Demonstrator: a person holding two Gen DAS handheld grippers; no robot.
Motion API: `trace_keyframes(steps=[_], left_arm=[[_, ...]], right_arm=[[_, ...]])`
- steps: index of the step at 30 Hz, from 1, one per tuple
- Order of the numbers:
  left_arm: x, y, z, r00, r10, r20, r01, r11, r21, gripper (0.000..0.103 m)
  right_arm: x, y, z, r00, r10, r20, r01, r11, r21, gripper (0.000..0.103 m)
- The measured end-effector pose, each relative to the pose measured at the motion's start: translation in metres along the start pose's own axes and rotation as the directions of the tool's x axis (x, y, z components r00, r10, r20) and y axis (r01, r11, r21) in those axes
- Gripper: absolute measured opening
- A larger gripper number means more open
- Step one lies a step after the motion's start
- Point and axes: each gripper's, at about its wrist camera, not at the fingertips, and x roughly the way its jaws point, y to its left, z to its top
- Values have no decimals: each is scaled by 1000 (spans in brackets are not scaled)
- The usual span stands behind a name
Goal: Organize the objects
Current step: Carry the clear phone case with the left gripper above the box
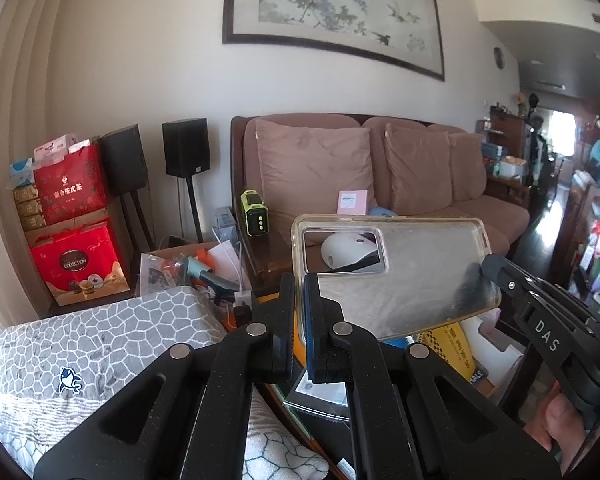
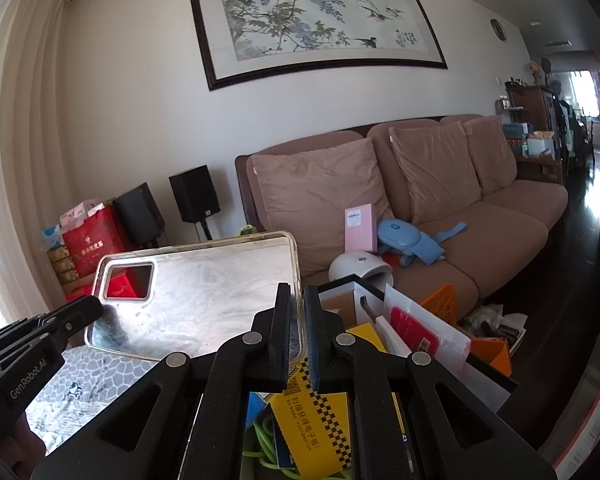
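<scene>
A clear, scuffed phone case with a camera cut-out hangs in the air between both grippers. My left gripper is shut on the case's short edge beside the cut-out. My right gripper comes in from the right and grips the opposite end. In the right wrist view my right gripper is shut on the edge of the phone case. My left gripper holds its far-left end there. A hand shows at the lower right of the left wrist view.
Below the case stands an open box with a yellow checkered card, papers and orange pieces. A grey patterned cushion lies to the left. Behind are a brown sofa with a white dome device, speakers and red gift bags.
</scene>
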Motion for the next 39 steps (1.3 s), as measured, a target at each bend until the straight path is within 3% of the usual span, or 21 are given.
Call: trace_keyframes(steps=[22, 39], left_arm=[[13, -23, 0, 1000, -17, -19, 17, 1000, 14, 4], [31, -47, -2, 993, -92, -69, 93, 996, 11, 4]], right_arm=[[2, -18, 1, 999, -44, -12, 44, 999, 23, 7], [1, -52, 5, 996, -83, -37, 85, 994, 67, 7]])
